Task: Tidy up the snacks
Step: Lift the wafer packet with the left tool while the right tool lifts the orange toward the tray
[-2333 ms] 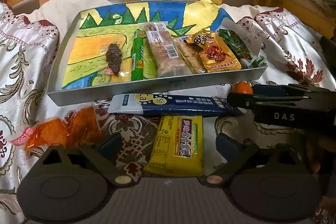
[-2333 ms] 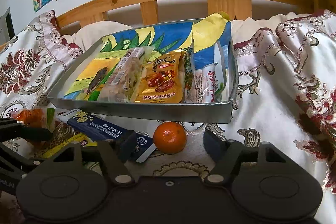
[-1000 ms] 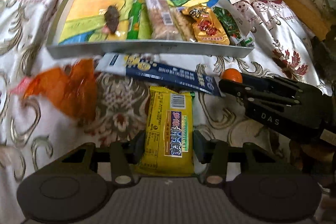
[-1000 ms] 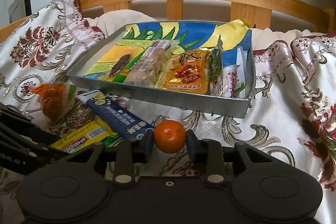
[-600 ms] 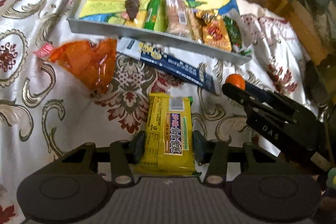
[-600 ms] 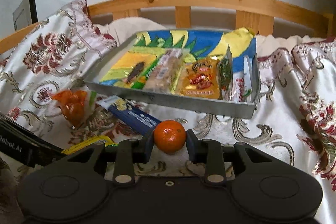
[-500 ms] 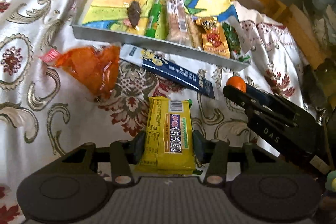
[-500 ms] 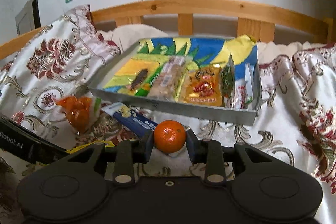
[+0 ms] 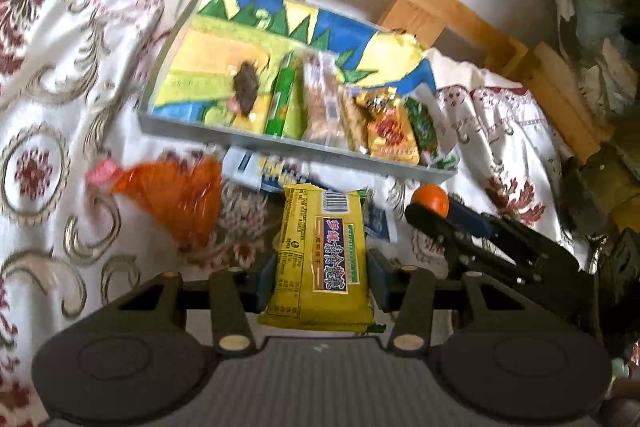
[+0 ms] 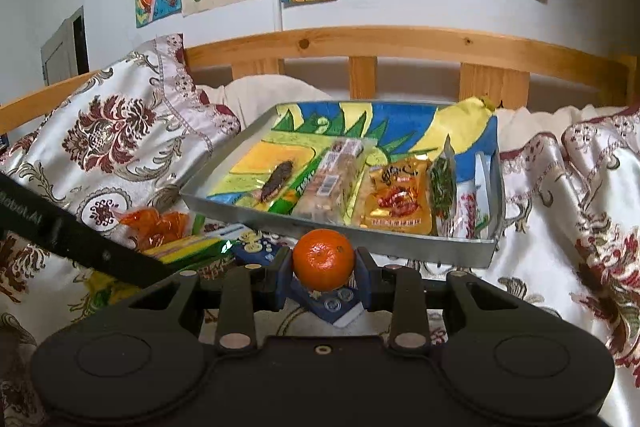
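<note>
My left gripper (image 9: 320, 279) is shut on a yellow snack packet (image 9: 322, 255) and holds it above the bedspread, short of the grey tray (image 9: 296, 145). My right gripper (image 10: 323, 277) is shut on a small orange (image 10: 323, 259) and holds it just in front of the tray's near wall (image 10: 340, 233). The tray holds several snack packets in a row on a painted liner. The orange and the right gripper also show in the left wrist view (image 9: 430, 201).
An orange plastic bag (image 9: 176, 195) and a long blue packet (image 9: 260, 175) lie on the bedspread in front of the tray. A wooden bed rail (image 10: 400, 47) runs behind the tray. Folded bedding rises at the left (image 10: 120, 131) and right (image 10: 580, 167).
Both grippers have closed on their items and lifted them: the left on the yellow packet, the right on the orange. Both have risen and now sit closer to the tray's front.
</note>
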Demonstrator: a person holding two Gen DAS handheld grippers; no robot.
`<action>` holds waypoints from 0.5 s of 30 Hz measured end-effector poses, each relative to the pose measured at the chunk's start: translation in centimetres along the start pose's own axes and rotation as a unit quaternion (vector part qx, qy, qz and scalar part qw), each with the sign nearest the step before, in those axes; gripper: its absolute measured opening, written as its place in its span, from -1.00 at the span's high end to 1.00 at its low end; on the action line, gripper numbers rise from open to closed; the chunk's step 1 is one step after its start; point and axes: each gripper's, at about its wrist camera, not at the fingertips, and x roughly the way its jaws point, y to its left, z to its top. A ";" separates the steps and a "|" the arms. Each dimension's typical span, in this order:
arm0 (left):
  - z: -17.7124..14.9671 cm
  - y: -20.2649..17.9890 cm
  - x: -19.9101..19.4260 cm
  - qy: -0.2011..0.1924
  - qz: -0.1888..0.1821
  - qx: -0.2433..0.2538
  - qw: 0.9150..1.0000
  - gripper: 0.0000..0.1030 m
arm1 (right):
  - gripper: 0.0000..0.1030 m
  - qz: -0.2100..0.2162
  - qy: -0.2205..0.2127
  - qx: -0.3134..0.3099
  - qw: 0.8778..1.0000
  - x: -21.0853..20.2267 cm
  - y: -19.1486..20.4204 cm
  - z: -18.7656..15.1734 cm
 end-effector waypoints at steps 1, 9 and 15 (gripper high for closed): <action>0.3 -0.2 0.1 -0.005 -0.001 0.001 1.000 0.00 | 0.32 0.000 -0.004 0.000 1.000 0.0 0.0 0.1; 2.8 -1.5 2.1 -0.051 0.006 0.010 0.999 0.00 | 0.32 -0.014 -0.038 0.002 0.999 -0.2 -0.8 0.7; 5.6 -2.8 4.6 -0.085 0.032 0.027 0.995 0.00 | 0.32 -0.042 -0.079 0.000 0.996 0.6 -2.6 1.3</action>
